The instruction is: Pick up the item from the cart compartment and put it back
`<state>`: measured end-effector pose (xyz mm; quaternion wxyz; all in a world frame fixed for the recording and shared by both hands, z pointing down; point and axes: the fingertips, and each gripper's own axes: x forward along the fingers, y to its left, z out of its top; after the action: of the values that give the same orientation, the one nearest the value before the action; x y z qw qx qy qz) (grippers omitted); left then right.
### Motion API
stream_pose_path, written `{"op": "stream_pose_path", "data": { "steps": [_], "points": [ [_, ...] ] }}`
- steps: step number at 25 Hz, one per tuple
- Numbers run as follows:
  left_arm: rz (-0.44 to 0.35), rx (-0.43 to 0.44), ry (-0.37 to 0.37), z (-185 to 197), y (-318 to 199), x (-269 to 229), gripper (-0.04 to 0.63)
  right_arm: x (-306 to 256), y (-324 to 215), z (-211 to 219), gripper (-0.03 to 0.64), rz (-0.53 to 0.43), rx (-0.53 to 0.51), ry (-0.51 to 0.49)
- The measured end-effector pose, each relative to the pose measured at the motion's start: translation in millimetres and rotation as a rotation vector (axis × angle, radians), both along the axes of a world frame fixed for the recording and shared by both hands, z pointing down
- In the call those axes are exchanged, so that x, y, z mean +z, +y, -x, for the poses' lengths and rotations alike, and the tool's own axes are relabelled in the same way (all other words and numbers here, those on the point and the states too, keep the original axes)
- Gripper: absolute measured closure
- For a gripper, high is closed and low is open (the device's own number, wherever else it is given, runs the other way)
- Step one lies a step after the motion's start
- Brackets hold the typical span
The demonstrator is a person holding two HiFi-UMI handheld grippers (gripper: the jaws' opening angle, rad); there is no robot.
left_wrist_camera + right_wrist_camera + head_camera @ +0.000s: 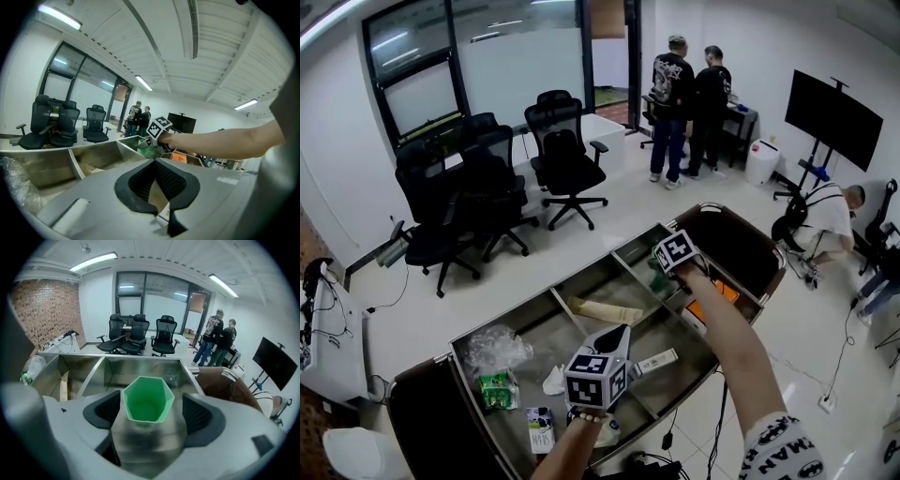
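**Green cup between your open right tongs**

Your right gripper point(150, 401) was let go and wide open; the green cup point(146, 408) sat between its two jaws; there was a gap on each side of the cup, so the pads did not press on it; the cup had six sides and its open mouth faced the camera; its bottom was blurry, so I could not tell if it stood on the floor of the bin.

The cup was down in the end bin of the steel cart point(546, 292), the one next to the brown cover point(741, 246); your right arm reached across the cart to get there.

Your left gripper point(154, 161) was clenched, its tips together; it hung over a near bin, just beside a small white box point(656, 361); it held nothing that I could see.

Other bins had a tan packet point(607, 311), a clear plastic bag point(492, 349) and a green packet point(497, 389); black chairs point(562, 155) stood behind the cart.
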<state>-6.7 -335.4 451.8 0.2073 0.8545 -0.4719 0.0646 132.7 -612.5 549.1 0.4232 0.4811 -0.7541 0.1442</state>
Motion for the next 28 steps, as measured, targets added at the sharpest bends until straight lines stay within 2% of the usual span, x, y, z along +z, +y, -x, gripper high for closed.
{"op": "stream_pose_path", "data": {
  "steps": [3,6,11,16,20,28],
  "points": [
    [-0.001,-0.009,0.003,1,1,1,0.592,6,0,-2,0.187,0.013,-0.007,0.017],
    [-0.004,-0.017,0.005,3,2,-1,0.592,7,1,-3,0.253,0.008,-0.015,0.042],
    [-0.001,-0.018,0.004,4,1,1,0.592,0,4,-4,0.261,-0.002,-0.036,0.034],
    [-0.016,-0.016,0.017,1,2,-4,0.592,-43,20,0,0.262,-0.062,-0.096,0.004],
    [-0.033,-0.007,0.035,-4,6,-11,0.592,-90,54,3,0.264,-0.107,-0.153,-0.047],
    [-0.109,0.011,-0.027,-10,18,-18,0.592,-161,151,-2,0.268,-0.282,-0.197,-0.154]
  ]
}}
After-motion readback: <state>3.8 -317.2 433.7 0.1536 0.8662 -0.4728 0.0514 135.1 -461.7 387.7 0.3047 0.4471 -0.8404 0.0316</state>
